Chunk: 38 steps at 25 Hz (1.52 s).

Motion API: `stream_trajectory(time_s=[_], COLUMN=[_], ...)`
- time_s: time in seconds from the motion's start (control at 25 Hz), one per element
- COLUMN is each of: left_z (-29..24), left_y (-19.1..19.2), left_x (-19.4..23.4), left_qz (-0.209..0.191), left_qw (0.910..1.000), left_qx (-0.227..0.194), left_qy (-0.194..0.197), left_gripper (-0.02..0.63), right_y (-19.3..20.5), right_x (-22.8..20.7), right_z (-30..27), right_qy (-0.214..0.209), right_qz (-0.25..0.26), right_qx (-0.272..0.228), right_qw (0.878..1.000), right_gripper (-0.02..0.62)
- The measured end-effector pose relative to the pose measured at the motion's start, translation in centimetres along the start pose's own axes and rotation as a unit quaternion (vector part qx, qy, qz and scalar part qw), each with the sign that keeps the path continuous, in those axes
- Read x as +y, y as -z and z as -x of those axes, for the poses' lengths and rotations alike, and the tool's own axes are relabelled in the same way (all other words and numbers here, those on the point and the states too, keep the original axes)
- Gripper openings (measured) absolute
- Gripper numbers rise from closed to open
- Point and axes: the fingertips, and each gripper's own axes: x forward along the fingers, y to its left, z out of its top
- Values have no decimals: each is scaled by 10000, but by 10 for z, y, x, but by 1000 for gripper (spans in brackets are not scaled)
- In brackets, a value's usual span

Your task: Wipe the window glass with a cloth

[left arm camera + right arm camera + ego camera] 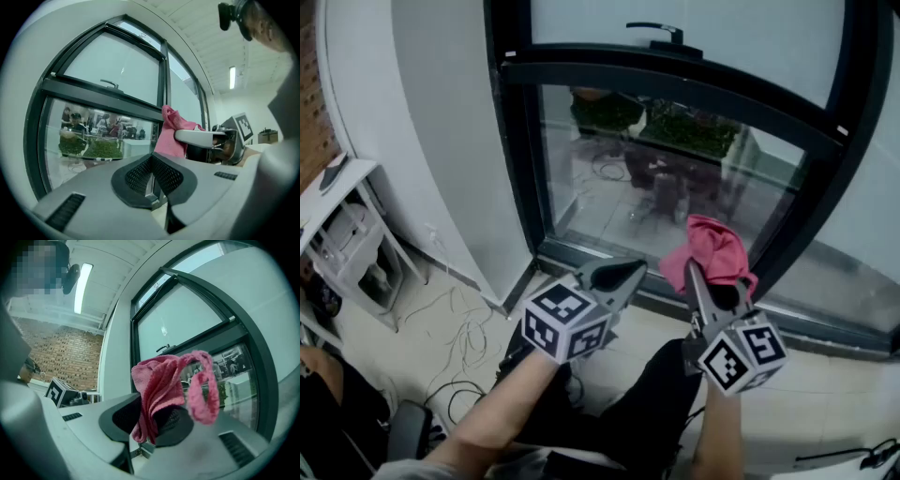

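Before the dark-framed window glass (609,169), beside a grey wall (441,141) — right gripper (701,286) pinches pink cloth (717,246); left gripper (623,277) closed, empty.

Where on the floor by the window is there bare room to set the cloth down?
The pale floor below the window's bottom frame, right of the right gripper holding the pink cloth, looks bare. To the left, cables and a white rack crowd it.
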Motion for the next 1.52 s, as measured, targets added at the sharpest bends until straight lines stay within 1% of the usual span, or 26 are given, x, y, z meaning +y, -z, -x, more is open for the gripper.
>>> stream_trajectory(time_s=[0.92, 1.12, 1.36, 1.52], left_z=[-1, -2, -11, -24], left_y=[-3, 1, -4, -5], left_x=[-2, 2, 3, 3], left_qz=[-35, 11, 16, 226], left_qw=[10000, 10000, 10000, 9995], left_qx=[-29, 16, -44, -79], left_qy=[-3, -8, 51, 223], left_gripper=[3, 3, 3, 3], right_y=[-4, -2, 1, 3], right_x=[0, -2, -14, -20], right_z=[1, 1, 9, 8], right_qy=[-22, -32, 119, 161], right_qz=[8, -128, -176, -447], right_qx=[-44, -61, -40, -65], right_qw=[10000, 9999, 9998, 9988], right_gripper=[72, 72, 72, 72])
